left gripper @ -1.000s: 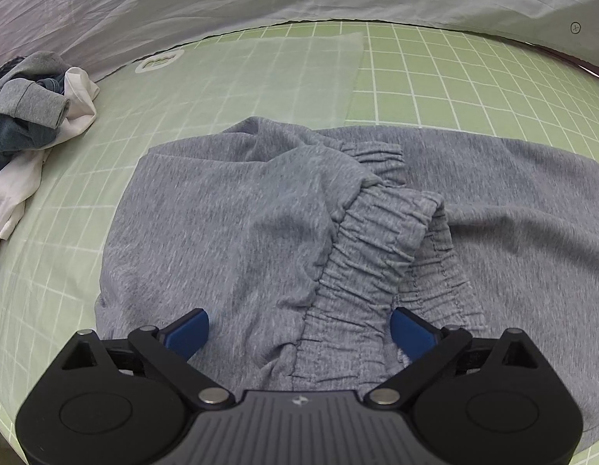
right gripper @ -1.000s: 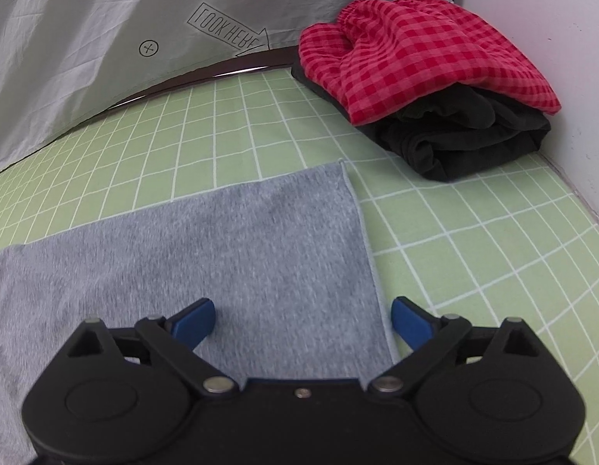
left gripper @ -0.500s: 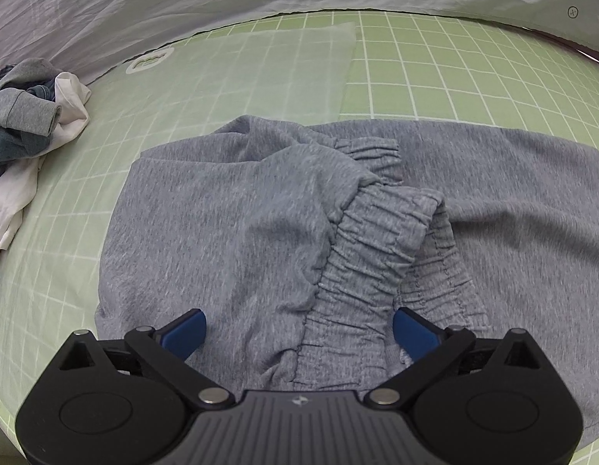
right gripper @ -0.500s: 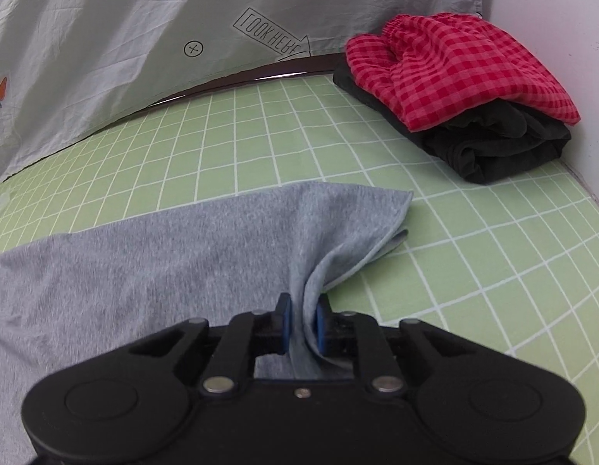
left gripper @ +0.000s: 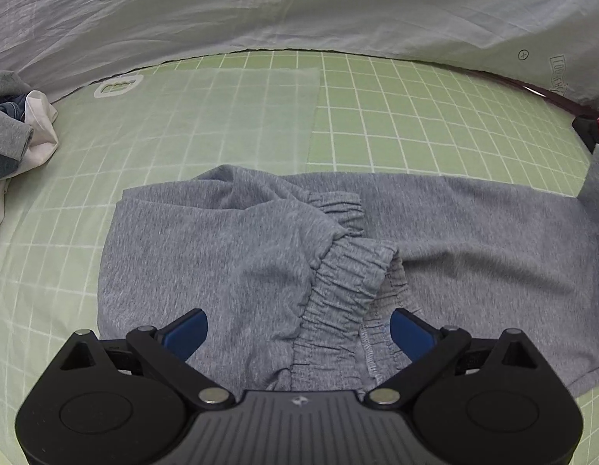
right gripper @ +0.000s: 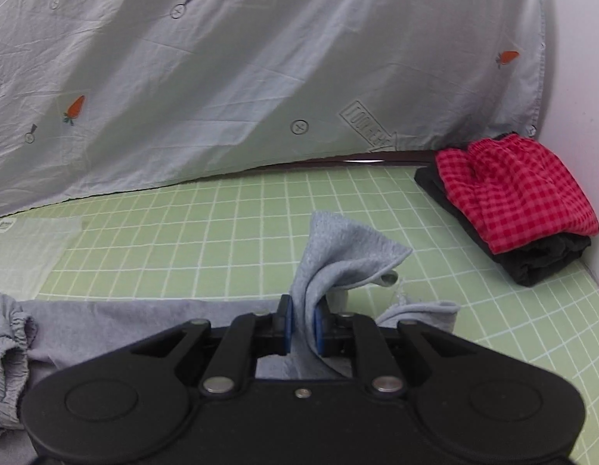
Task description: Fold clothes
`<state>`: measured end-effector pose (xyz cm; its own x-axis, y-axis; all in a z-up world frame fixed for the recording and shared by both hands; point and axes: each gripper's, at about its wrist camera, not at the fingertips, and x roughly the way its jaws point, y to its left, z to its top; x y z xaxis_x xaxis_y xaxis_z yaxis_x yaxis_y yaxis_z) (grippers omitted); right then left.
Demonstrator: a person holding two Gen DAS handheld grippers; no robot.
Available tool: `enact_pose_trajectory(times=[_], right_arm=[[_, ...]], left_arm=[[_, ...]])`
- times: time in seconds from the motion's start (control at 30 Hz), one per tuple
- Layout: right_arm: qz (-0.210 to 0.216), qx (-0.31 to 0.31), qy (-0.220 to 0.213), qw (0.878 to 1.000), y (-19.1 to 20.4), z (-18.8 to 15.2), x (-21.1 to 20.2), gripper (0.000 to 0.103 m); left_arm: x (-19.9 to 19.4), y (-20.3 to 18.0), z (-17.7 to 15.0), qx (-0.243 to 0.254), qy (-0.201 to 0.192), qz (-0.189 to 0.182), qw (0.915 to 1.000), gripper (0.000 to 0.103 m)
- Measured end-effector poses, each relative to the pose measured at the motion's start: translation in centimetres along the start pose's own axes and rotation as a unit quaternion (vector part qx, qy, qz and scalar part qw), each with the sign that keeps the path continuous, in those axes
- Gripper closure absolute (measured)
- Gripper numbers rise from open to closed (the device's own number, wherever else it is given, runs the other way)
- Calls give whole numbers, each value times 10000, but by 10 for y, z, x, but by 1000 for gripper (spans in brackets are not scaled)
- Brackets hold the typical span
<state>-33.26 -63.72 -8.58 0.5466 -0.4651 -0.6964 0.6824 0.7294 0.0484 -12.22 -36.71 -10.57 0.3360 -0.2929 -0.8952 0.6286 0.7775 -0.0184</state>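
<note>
While the right gripper (right gripper: 301, 327) pinches the hem end of the gray shorts (left gripper: 454, 232) and lifts it off the tabletop (left gripper: 415, 116), the left gripper (left gripper: 297, 329) hovers with fingers spread over the bunched waistband (left gripper: 346, 271). The garment's long axis runs left to right between them, so the raised end probably folds toward the waistband, nearer the left hand.

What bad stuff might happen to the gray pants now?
The right gripper pinches only the bunched hem of the gray pants, so it might slip out. The left gripper is open over the elastic waistband, so pulling may drag the rumpled waist along the green mat.
</note>
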Motion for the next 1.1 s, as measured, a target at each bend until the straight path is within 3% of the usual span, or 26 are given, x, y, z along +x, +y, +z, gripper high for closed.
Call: enact_pose_trajectory(times=[0.23, 0.47, 0.57, 0.7, 0.87, 0.93, 1.03, 1.1], right_arm=[[593, -313, 59, 9977, 106, -8, -6, 91], [421, -203, 944, 9944, 166, -56, 32, 84], [412, 126, 767, 9961, 165, -52, 21, 68], [327, 431, 508, 9972, 160, -40, 8, 67], [178, 869, 51, 9960, 141, -28, -14, 58], [22, 1065, -302, 9939, 126, -25, -27, 55], [-415, 1239, -605, 9896, 99, -20, -35, 41], [-714, 1336, -508, 9871, 78, -21, -28, 41]], left_arm=[[-12, 30, -4, 266, -167, -42, 9995, 4], [0, 71, -16, 303, 63, 56, 9995, 4], [3, 80, -17, 336, 106, 37, 9994, 4], [5, 81, -16, 365, 110, -10, 9993, 4], [8, 83, -14, 401, 115, -70, 9991, 4], [10, 82, -15, 402, 135, -83, 9991, 4], [10, 81, -18, 360, 168, -77, 9992, 4], [10, 80, -20, 324, 182, -66, 9993, 4]])
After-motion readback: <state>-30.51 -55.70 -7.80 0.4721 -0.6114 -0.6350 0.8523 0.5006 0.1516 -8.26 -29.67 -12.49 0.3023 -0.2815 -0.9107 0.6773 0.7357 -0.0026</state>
